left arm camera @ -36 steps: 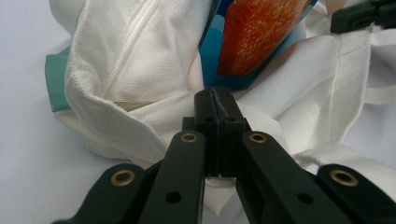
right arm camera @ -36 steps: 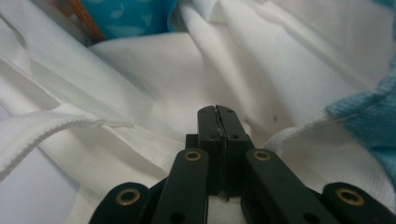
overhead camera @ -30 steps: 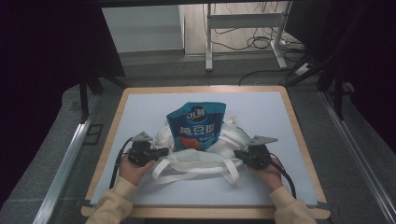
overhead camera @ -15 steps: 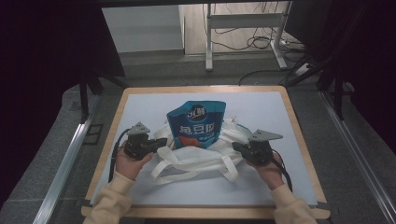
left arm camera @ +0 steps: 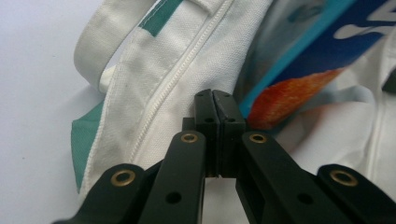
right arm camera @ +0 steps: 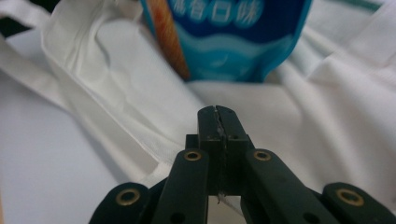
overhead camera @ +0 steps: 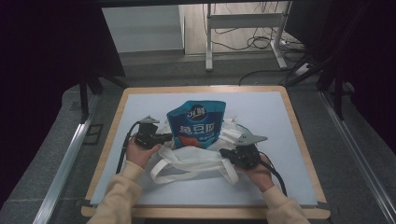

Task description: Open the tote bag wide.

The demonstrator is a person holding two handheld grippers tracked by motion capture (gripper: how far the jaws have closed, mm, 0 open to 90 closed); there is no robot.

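A blue snack pouch (overhead camera: 196,123) stands partly inside a white cloth tote bag (overhead camera: 196,161) on the pale mat (overhead camera: 271,116). My left gripper (overhead camera: 169,136) is shut on the bag's rim at the pouch's left side. In the left gripper view the jaws (left arm camera: 214,100) meet over the white stitched hem (left arm camera: 159,84), with the pouch's blue and orange print (left arm camera: 327,51) just beyond. My right gripper (overhead camera: 223,152) is shut on the bag's cloth at the pouch's lower right. In the right gripper view its tips (right arm camera: 217,112) pinch white fabric (right arm camera: 289,116) below the pouch (right arm camera: 233,32).
The bag's long handles (overhead camera: 187,175) loop toward the near edge of the mat. A wooden border (overhead camera: 299,126) frames the mat. Beyond the table's far edge are desk legs (overhead camera: 208,42) and cables on the floor.
My left gripper has moved away from me and slightly right, closer to the pouch. My right gripper has shifted left toward the pouch. The bag's cloth has bunched up around the pouch's base.
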